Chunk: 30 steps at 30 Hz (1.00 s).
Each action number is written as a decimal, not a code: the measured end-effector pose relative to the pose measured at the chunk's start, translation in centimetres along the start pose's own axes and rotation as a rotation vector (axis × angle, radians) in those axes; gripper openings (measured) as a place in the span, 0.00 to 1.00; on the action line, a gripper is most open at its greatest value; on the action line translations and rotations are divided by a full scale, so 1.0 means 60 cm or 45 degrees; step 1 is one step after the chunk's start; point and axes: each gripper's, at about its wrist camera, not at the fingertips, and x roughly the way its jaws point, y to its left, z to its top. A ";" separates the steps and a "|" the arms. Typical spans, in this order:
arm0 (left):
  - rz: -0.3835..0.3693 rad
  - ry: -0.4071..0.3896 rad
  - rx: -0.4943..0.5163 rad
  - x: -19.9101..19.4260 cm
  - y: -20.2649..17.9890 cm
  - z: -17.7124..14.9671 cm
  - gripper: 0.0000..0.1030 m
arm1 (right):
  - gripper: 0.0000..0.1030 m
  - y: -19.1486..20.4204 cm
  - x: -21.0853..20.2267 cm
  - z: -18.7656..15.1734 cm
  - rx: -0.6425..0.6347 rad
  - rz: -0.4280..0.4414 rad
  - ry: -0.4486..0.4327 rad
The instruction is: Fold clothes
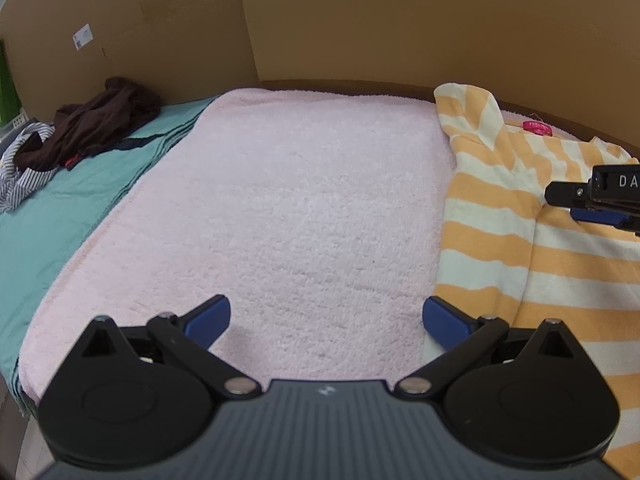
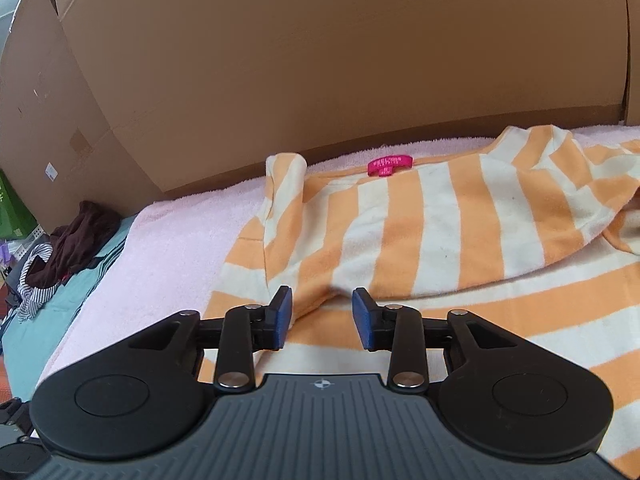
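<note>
Hidden or cut off: the far-left clothes pile (image 1: 80, 128) is tangled, so its pieces are hard to separate; a dark brown garment (image 1: 108, 116) lies on top of a striped blue-white one (image 1: 24, 168).
Teal sheet (image 1: 72, 208): one, partly under the pile and under the pink towel's left edge.
Pink towel (image 1: 300, 208): one, spread flat, its right part covered by the shirt.
Left gripper (image 1: 326, 320): fingers (image 1: 208, 320) spread wide over bare towel, grasping nothing; the right one sits at the shirt's left edge.
Striped shirt (image 2: 440, 220): one, orange and cream, lying on the right part of the towel, its right side cut off by the frame; a sleeve (image 2: 284, 184) is folded at the upper left.
Pink neck label (image 2: 390, 165): one, print too small to read.
Right gripper (image 2: 322, 318): fingers partly apart, released, with a raised fold of shirt between them but not pinched.
Cardboard wall (image 2: 320, 60): behind everything, several panels.
</note>
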 end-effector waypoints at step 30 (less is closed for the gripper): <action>-0.655 -0.087 0.275 -0.101 0.033 -0.095 0.63 | 0.06 0.006 0.019 0.020 0.288 -0.011 -0.121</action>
